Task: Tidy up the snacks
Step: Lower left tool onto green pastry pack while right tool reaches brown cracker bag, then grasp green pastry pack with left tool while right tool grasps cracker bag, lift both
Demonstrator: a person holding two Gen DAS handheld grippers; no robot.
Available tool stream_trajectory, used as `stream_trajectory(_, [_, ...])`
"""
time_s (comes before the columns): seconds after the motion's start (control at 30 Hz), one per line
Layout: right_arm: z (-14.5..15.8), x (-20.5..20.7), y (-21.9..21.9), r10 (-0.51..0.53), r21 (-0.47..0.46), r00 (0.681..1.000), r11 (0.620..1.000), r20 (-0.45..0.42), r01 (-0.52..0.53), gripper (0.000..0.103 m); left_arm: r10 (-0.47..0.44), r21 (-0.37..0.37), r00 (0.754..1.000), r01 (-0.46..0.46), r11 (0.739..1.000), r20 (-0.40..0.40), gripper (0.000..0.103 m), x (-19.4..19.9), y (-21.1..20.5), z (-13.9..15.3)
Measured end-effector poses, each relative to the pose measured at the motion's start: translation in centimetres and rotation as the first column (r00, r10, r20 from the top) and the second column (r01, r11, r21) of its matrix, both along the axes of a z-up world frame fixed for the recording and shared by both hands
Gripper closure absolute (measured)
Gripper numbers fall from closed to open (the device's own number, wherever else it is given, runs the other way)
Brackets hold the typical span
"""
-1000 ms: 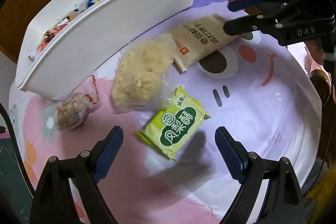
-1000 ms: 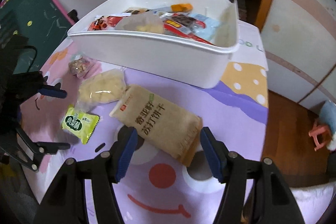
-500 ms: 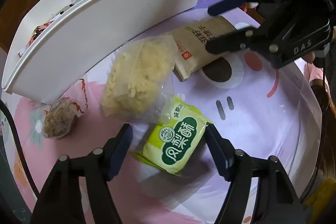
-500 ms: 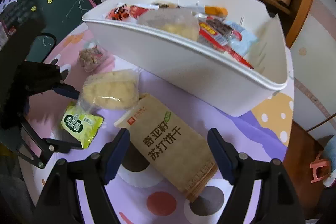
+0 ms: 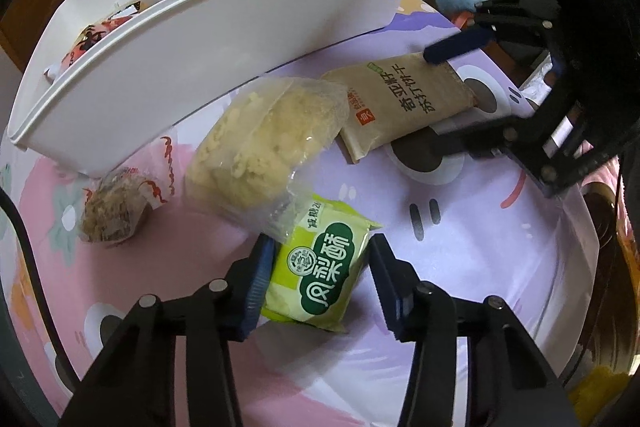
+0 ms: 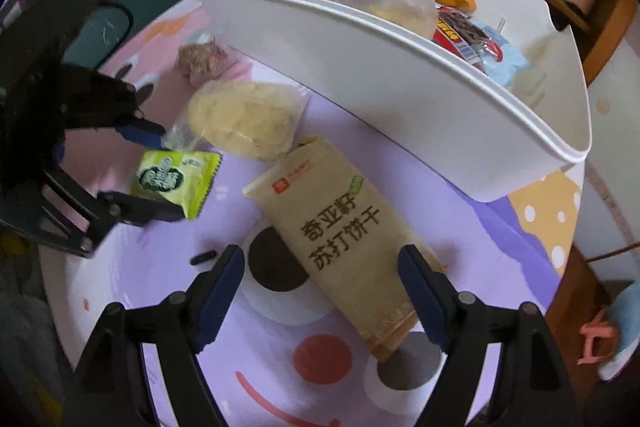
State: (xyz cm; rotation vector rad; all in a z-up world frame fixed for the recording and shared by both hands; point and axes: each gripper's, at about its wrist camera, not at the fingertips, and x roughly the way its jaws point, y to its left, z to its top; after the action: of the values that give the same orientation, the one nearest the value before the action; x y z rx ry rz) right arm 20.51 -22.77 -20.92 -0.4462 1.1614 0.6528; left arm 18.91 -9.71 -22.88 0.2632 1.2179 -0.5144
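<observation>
Left wrist view: left gripper (image 5: 320, 279) steeply downward, fingers closing beside green snack packet (image 5: 320, 283), not clamped.

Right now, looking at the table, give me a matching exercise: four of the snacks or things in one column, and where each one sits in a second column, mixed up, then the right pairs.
Things:
1. green packet
2. tan cracker pack
3. clear bag of yellow crumbs
4. white bin

Places:
A. holds several snacks already
B. between the left tool's pads
C. between the right tool's open pads
D. on the table between the green packet and the bin

Pairs: 1-B, 2-C, 3-D, 4-A
</observation>
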Motion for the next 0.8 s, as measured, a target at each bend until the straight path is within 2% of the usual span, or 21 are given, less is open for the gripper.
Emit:
stream_trajectory(0.07, [0.2, 0.5, -0.1, 0.001, 0.003, 1.000, 1.000, 0.012, -0.001, 0.023, 0.006, -0.003, 1.000, -0.006, 1.000, -0.002, 0.056, -0.1, 0.3, 0.0])
stream_trajectory(0.23, [-0.1, 1.9, 0.5, 0.049, 0.011, 0.998, 0.999, -0.025, -0.049, 0.023, 0.029, -0.037, 0.999, -0.030, 0.999, -0.027, 0.056, -0.4, 1.1, 0.1])
stream_trajectory(0.37, [-1.0, 2.0, 1.1, 0.097, -0.031, 0.994, 0.995, -0.043, -0.098, 0.023, 0.052, -0.074, 0.997, -0.055, 0.996, -0.049, 0.058, -0.1, 2.0, 0.2])
stream_trajectory(0.47, [-1.9, 1.8, 1.3, 0.126, -0.056, 0.988, 0.990, -0.088, -0.131, 0.022, 0.055, -0.080, 0.997, -0.059, 0.995, -0.054, 0.058, 0.0, 2.3, 0.3])
stream_trajectory(0.53, [-1.9, 1.2, 1.3, 0.141, -0.076, 0.987, 0.986, -0.074, -0.147, 0.023, 0.050, -0.076, 0.997, -0.054, 0.996, -0.051, 0.058, 0.1, 2.4, 0.3])
stream_trajectory(0.8, [-1.9, 0.7, 0.7, 0.027, -0.084, 0.997, 0.996, -0.069, -0.033, 0.024, 0.051, -0.044, 0.998, -0.052, 0.998, -0.029, 0.058, -0.4, 1.2, 0.4])
